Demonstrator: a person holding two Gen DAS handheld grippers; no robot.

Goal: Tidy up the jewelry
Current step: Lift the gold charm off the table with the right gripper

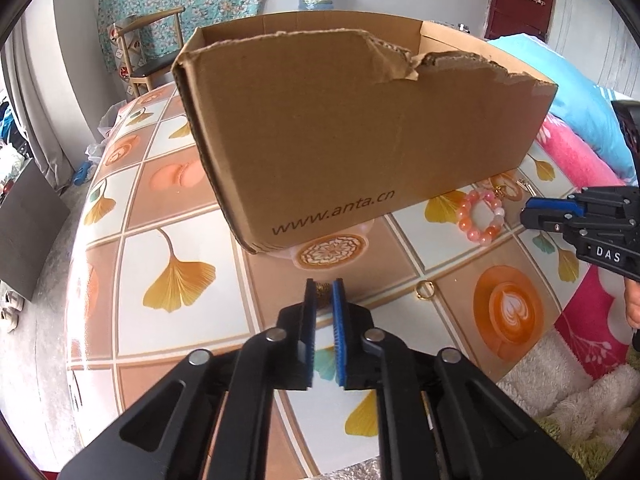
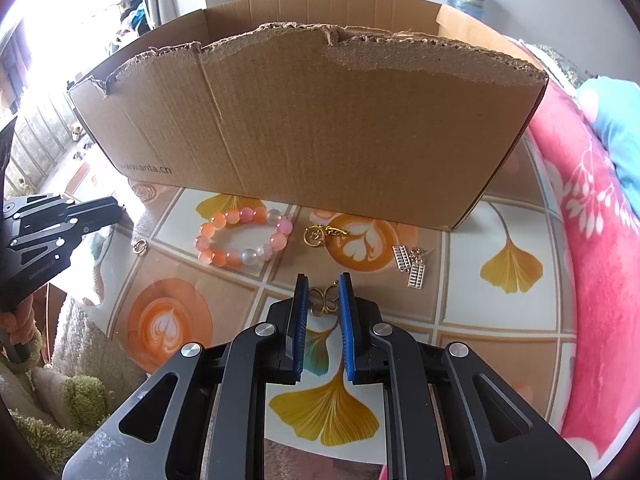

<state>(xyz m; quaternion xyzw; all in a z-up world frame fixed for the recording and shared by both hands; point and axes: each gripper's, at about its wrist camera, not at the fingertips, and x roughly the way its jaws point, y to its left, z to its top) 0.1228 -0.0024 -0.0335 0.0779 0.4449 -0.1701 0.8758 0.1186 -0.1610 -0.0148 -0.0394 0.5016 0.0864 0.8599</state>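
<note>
"What did the left gripper (image 1: 324,292) have?"

"A small gold piece (image 1: 324,291), ridged or coiled by the look of it. The blue pads (image 1: 337,312) were drawn in close with it pinched at the very tips. What sort of jewelry it was could not be told; most of it sat hidden between the pads."

"And the right gripper (image 2: 324,294)?"

"Its jaws stood a little wider, and a gold butterfly-shaped charm (image 2: 323,300) sat between the tips. The pads flanked its two wings closely and seemed to press on them."

"Where was the rest?"

"Laid out on the patterned tabletop (image 2: 500,312), in front of the torn cardboard box (image 2: 320,120) marked www.anta.cn. A bracelet of pink and orange beads (image 2: 242,236) lay near the box's front wall. Just beside it to the right was a gold pendant (image 2: 320,235), and farther right a pair of silver abacus-shaped charms (image 2: 410,268). A plain gold ring (image 1: 425,290) lay alone on the table, to the right of the left gripper's tips and apart from them."

"And the box?"

"Open-topped, ragged along the near edge; its inside was not visible from either camera."
</note>
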